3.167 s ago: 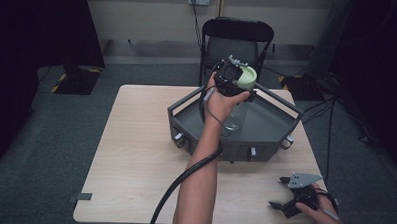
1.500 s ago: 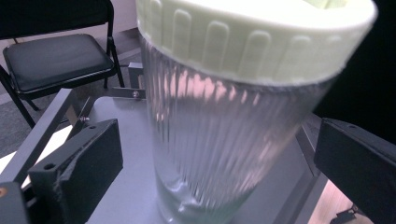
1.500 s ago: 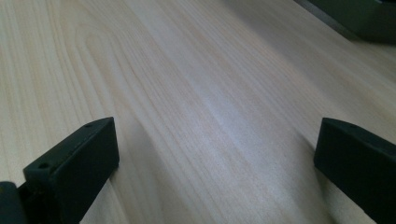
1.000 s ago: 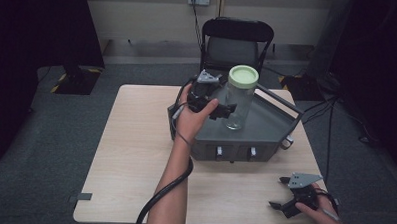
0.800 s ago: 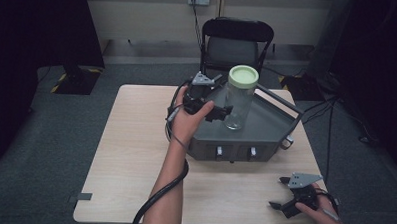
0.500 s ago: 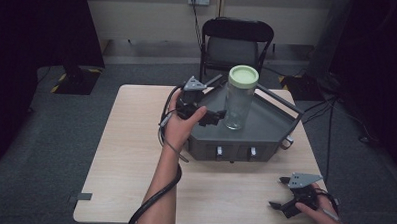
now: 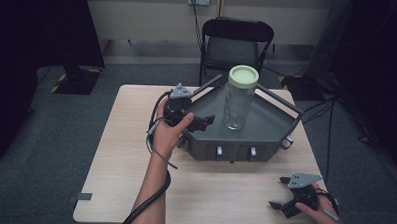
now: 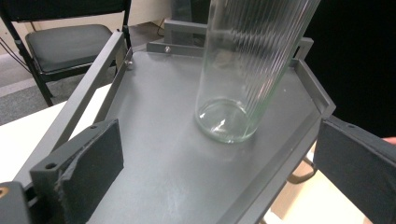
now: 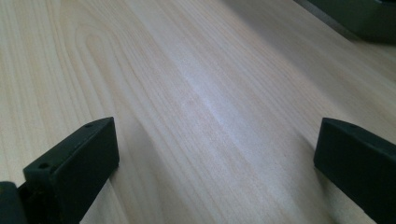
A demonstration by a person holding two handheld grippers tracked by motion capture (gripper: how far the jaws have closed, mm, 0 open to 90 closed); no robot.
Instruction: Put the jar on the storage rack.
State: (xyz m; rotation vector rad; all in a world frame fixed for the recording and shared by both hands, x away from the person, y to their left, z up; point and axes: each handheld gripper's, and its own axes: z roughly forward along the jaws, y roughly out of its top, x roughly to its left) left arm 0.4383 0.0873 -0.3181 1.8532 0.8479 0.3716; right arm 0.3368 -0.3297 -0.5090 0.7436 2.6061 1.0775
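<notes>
High view first: the left gripper (image 7: 198,122) is backing away from the glass jar (image 7: 238,101), and that is the change worth noting. A few seconds ago it was up at the jar's green lid (image 7: 243,74); a second ago it was close beside the glass; now it is sitting at the left edge of the grey tray (image 7: 273,122), apart from the jar, its jaws spread wide with nothing between them.

The jar is standing upright on the tray floor, roughly in the middle and toward the far side, lid on. From the left gripper view the ribbed glass wall (image 8: 252,65) is rising straight from the tray ahead of the open jaws, and the base (image 8: 225,122) is resting flat — no tilt that I can see.

Meanwhile the right gripper (image 7: 288,197) is lying near the front right corner of the table (image 7: 119,164), jaws parted and empty over bare wood, just where it was all along.

My reading — the jar is delivered and let go, so the placing step looks finished. What remains, I judge, is only for the left hand (image 7: 166,133) to be clearing off the tray without brushing the tall jar, which would tip easily.
</notes>
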